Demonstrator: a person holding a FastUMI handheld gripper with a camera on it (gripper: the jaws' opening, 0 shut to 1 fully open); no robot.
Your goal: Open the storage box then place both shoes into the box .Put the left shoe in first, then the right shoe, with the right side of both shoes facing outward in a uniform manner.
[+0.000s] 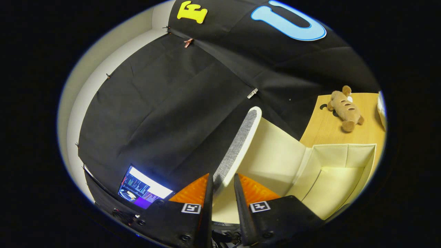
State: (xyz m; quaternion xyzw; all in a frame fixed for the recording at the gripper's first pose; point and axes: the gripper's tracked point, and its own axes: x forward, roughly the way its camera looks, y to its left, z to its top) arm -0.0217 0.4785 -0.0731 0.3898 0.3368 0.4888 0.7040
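Note:
The storage box (pixel 344 151) stands open on the wooden table, cream inside, with nothing in its compartment. Its lid (pixel 241 141) is swung up and stands nearly upright, the grey fabric outer face turned to the left and the cream inner face turned toward the box. The lid's free edge runs down between my fingers. My gripper (pixel 223 181) is shut on that edge, one finger on the grey side and the other on the cream side.
A brown plush toy (pixel 344 108) lies on the wooden table (pixel 320 131) beyond the box. A lit screen (pixel 144 189) sits low to the left of my fingers. Black cloth hangs behind everything.

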